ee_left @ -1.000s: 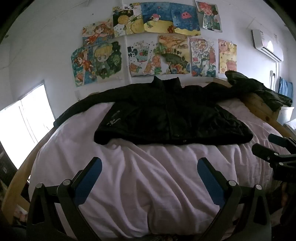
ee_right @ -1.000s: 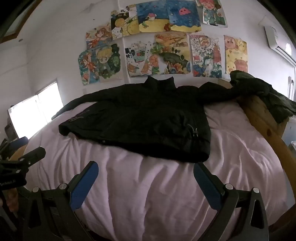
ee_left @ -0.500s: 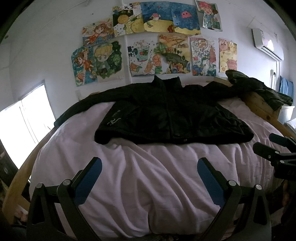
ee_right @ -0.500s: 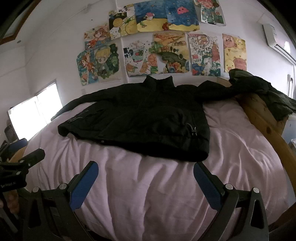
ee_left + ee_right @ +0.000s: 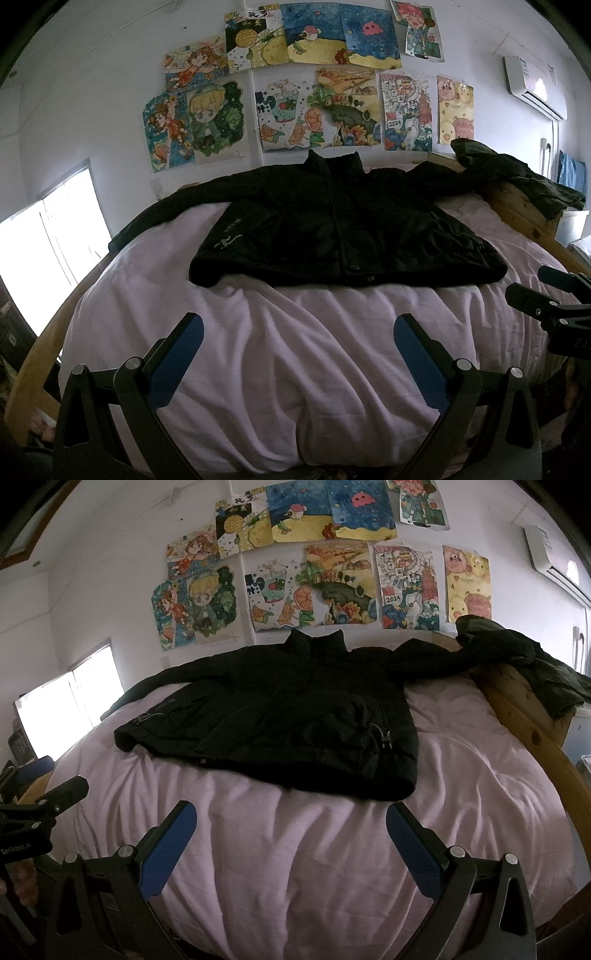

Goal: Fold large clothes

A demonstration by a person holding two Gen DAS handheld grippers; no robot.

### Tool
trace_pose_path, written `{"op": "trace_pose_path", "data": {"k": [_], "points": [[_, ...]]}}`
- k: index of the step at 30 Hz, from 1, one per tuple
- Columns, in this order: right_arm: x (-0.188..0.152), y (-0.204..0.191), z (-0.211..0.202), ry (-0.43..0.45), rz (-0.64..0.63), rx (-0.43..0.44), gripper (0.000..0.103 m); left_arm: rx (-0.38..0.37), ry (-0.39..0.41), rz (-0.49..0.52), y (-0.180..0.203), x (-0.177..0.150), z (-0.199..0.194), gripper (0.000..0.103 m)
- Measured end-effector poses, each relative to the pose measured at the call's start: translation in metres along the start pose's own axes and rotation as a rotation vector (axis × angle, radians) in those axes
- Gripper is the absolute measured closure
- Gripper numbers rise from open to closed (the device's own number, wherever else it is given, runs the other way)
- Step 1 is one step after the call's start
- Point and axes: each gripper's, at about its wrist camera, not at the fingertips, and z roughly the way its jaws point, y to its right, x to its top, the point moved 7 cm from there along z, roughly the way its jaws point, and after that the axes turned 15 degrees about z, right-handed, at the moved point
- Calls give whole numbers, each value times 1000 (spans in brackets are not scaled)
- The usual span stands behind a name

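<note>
Jacket [image 5: 343,229] first: black, padded, spread flat on the far half of the bed [image 5: 295,350], front up, collar standing toward the wall and hem toward the camera. Its long axis runs sleeve to sleeve, across the bed. In the left wrist view, the left tongs [image 5: 299,343] hang low over the near stretch of bed, released and spread wide, blue pads facing each other with nothing between them, well short of the hem. The bed cover is pale pink, soft and creased into long folds. One sleeve trails off toward the window [image 5: 48,240], the other reaches the wooden bed rail [image 5: 524,214], where a dark green garment [image 5: 517,173] lies bunched. Bright children's drawings [image 5: 295,92] paper the white wall, and an air conditioner [image 5: 532,88] sits high at the right. The right tongs [image 5: 535,291] poke in at the right edge, level with the left ones.

Over to the right wrist view: the right tongs [image 5: 291,834] are likewise wide apart, holding nothing, hovering over wrinkled pink cover just short of the hem's near corner. The jacket [image 5: 280,716] lies skewed here, a drawcord toggle showing near its right side. The left tongs [image 5: 55,794] show at the left edge, black fingers parted.
</note>
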Motion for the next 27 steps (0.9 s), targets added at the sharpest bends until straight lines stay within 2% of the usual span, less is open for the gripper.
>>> {"op": "trace_pose_path", "data": {"k": [27], "points": [[1,0,2,-4,5,-1,0,2,-2,3,0,0,0,2]]}}
